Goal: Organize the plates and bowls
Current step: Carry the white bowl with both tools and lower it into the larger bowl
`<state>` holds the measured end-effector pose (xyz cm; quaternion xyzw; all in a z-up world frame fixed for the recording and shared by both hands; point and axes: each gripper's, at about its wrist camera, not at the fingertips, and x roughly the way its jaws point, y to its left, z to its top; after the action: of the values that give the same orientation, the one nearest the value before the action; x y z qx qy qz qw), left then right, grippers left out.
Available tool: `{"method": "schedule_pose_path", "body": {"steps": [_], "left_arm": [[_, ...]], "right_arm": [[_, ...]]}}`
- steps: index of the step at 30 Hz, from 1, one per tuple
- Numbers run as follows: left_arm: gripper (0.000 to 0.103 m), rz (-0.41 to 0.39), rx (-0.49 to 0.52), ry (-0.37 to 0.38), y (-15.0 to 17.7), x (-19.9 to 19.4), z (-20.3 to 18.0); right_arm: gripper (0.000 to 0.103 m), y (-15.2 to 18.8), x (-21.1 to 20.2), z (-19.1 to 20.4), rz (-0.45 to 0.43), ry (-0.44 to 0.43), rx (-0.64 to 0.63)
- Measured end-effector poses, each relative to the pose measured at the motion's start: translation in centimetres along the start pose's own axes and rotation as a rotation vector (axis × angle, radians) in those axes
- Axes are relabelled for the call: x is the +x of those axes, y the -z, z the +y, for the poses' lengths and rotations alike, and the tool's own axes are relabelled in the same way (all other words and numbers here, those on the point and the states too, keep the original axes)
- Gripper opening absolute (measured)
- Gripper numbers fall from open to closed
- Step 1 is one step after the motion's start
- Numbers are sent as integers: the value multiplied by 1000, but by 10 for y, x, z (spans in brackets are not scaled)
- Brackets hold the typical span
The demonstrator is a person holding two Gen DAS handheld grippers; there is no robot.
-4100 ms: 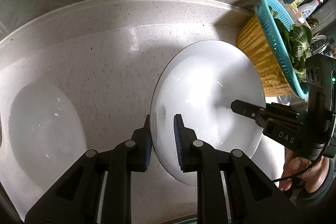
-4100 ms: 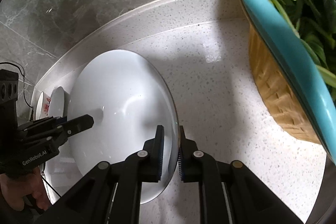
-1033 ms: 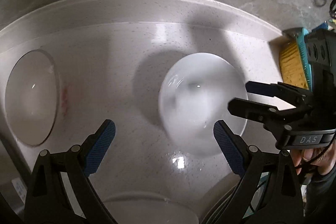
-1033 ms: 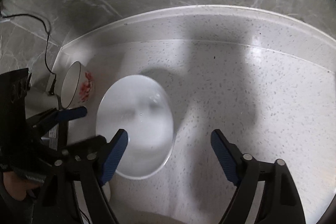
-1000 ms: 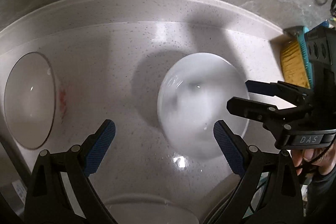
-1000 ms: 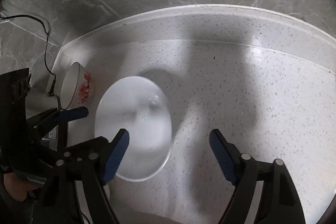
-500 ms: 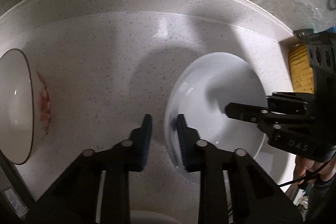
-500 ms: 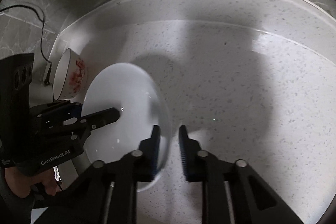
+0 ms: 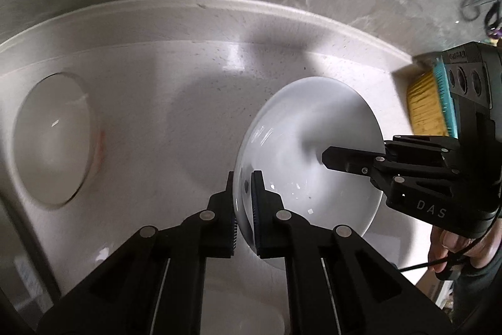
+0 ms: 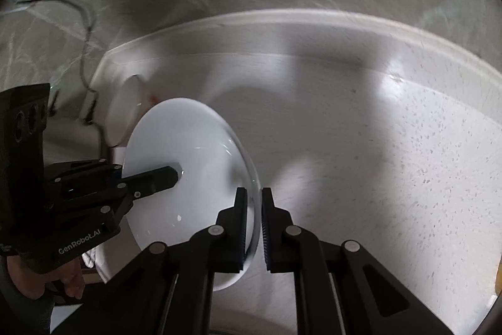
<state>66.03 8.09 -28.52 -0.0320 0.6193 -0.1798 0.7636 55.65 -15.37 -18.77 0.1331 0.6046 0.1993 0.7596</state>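
A white plate (image 9: 310,146) is held by opposite rims over the speckled counter (image 9: 175,90). My left gripper (image 9: 243,193) is shut on its left rim. My right gripper (image 10: 253,222) is shut on its right rim, and in the left wrist view its black fingers (image 9: 354,160) reach over the plate (image 10: 188,159) from the right. The left gripper's finger (image 10: 157,176) lies across the plate in the right wrist view. Whether the plate's underside touches the counter I cannot tell. A white bowl (image 9: 51,137) with a red pattern stands on the counter to the left.
The bowl (image 10: 125,112) stands near the marble wall's corner, beside a thin cable (image 10: 84,21). A yellow basket with a teal colander (image 9: 429,102) stands at the right end of the counter. A raised lip (image 10: 313,18) runs along the counter's back. A person's hand (image 9: 455,244) holds the right gripper.
A second ago both grippers hung wide open over the plate. They came down and shut on its opposite rims, and since then both have drawn back with the plate between them.
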Motion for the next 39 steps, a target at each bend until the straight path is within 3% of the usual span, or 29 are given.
{"method": "schedule_pose_path", "body": {"steps": [9,14,18,26,34,39], "left_arm": [[6,-69,-86,-51,91,-87,30],[6,-50,-175,-71,152,-93,58],[6,-35,-220,-76,180,-83,66],[6,-20,-217,-103,200,-54,58],[8,-4,-190,-138,190,-34,42],[12,-7,-203,-145,189,-23,56]], "right_arm": [[12,32,-9,91,21,-97,-151],[12,59,21,129,95,-105,-217],[12,77,45,142,146,-86,-240],[12,92,76,143,187,-22,-247],[12,98,87,146,175,32,-274],[12,107,90,156,153,94,-343]]}}
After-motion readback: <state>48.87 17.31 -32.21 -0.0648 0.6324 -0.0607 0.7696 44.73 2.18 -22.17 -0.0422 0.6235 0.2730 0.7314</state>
